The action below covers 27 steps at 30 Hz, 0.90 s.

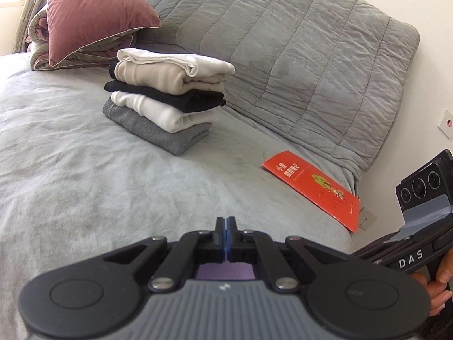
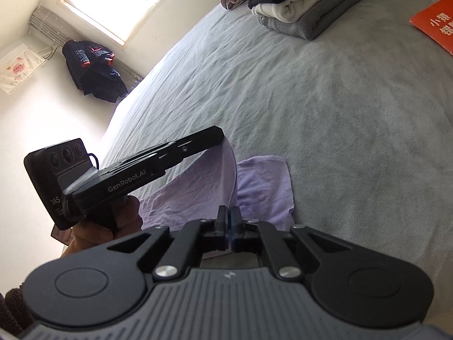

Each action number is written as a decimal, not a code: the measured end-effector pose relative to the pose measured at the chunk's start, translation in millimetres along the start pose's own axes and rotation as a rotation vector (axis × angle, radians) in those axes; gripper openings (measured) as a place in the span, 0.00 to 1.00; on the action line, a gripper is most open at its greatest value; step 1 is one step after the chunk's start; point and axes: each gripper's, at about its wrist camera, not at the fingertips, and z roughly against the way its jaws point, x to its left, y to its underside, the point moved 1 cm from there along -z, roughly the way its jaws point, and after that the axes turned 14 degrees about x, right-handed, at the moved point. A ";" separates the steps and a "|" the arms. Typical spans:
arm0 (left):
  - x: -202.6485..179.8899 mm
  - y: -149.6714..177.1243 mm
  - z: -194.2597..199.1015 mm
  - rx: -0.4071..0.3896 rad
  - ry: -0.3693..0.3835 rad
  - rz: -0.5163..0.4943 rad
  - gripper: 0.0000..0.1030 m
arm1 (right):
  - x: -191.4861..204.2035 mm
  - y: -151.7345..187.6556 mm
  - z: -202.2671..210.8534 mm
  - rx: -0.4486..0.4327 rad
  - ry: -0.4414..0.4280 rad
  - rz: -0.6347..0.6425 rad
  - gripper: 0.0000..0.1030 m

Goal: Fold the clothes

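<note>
Left tongs (image 2: 222,138) pinch a lilac garment (image 2: 254,181) up off the bed (image 2: 339,141); right tongs (image 2: 228,221) close at its near edge, apparently mid-fold. Next likely calls for laying the lifted edge across evenly.

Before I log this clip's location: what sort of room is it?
Most likely a home bedroom: a bed with a grey padded headboard, a mauve pillow on folded bedding, and a stack of folded clothes.

The right gripper (image 1: 424,243) bears "DAS" on its side. The left gripper (image 2: 223,136) reads "GenRobot.AI" along its body. The red envelope (image 2: 436,25) shows the Chinese character "小"; the rest is unreadable.
</note>
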 end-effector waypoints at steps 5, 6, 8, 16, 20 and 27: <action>-8.5 -2.1 -11.2 0.003 0.011 -0.016 0.00 | -1.8 -0.2 13.9 -0.024 0.011 -0.011 0.03; -9.1 -1.2 -15.5 0.010 0.011 -0.015 0.00 | -3.6 -0.6 13.9 -0.017 0.021 -0.019 0.03; -9.3 1.7 -24.4 0.025 0.014 -0.010 0.00 | -8.3 -1.7 11.7 0.007 0.046 -0.037 0.03; -10.3 14.8 -56.6 0.071 -0.040 -0.008 0.00 | -19.5 -0.6 0.5 0.090 0.145 -0.043 0.02; -9.0 19.7 -60.6 0.074 -0.064 -0.007 0.02 | -14.7 -4.9 -0.9 0.091 0.167 -0.022 0.07; -0.6 20.3 -28.5 0.026 -0.086 0.079 0.31 | 5.6 -16.2 5.4 0.025 0.228 0.061 0.25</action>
